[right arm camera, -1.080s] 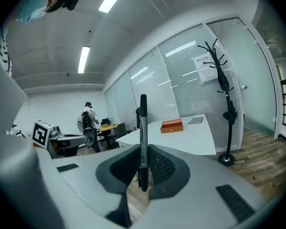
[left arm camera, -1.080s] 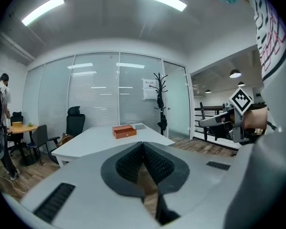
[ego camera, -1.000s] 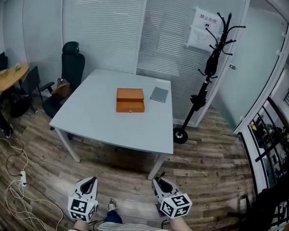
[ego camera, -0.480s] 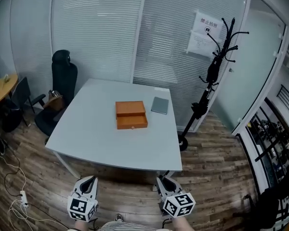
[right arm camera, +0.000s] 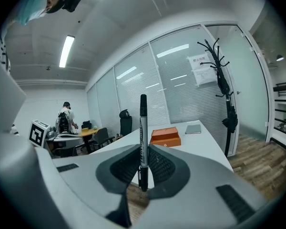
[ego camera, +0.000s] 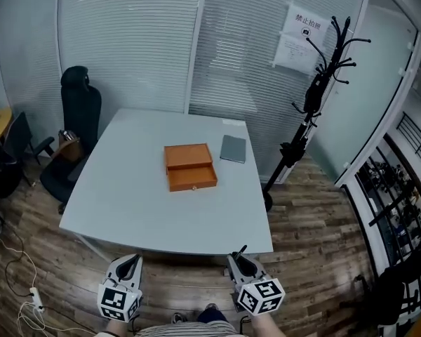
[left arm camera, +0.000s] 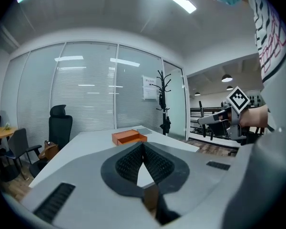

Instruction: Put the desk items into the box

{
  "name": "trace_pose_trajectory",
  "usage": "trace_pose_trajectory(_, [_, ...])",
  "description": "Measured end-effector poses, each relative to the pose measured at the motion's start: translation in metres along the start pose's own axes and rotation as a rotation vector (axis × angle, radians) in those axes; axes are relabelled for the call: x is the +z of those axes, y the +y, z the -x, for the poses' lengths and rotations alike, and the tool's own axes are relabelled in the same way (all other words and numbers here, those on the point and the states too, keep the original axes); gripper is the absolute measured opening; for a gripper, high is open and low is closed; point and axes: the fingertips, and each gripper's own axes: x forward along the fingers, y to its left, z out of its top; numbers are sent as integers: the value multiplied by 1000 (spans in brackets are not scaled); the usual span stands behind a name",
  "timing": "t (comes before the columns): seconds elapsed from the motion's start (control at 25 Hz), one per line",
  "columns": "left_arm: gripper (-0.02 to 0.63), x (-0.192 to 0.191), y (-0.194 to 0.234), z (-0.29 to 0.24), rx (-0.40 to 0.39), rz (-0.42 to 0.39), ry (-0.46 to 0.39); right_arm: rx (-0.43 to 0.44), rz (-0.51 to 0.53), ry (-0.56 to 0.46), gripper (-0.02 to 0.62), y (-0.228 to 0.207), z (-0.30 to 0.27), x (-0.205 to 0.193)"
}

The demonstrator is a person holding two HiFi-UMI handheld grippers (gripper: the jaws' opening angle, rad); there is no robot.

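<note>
While the person stands off the near edge of the white rectangular table (ego camera: 126,188), the right gripper (ego camera: 238,258) is clamped on a slim black-and-white marker pen (right arm camera: 143,128), held upright by its lower barrel. The left gripper (ego camera: 130,262) has its jaws pressed together on nothing. The flat orange box (ego camera: 190,167) sits mid-table at twelve o'clock, well apart from both grippers. A thin grey notebook (ego camera: 233,148) lies just beside it at one o'clock. Judgement: the pen is light, rigid and smooth-barrelled, so it may pivot; a barrel grip suits it.

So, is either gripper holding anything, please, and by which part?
The right gripper holds a marker pen by its lower barrel; the left gripper is empty.
</note>
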Motion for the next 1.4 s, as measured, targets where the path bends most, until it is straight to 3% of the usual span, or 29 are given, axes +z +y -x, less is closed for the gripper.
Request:
trace_pose_trajectory(0.32, [21, -2, 11, -45, 21, 16, 26, 53, 0, 21, 61, -24, -55, 10])
trace_pose_trajectory(0.8, [21, 40, 24, -132, 144, 26, -27, 193, 90, 5, 61, -83, -144, 69])
trace_pose_trajectory(1.12, [21, 42, 22, -171, 220, 53, -17, 290, 163, 25, 61, -112, -190, 86])
trace_pose_trajectory(1.4, [21, 38, 31, -190, 223, 77, 4, 312, 226, 43, 61, -116, -232, 93])
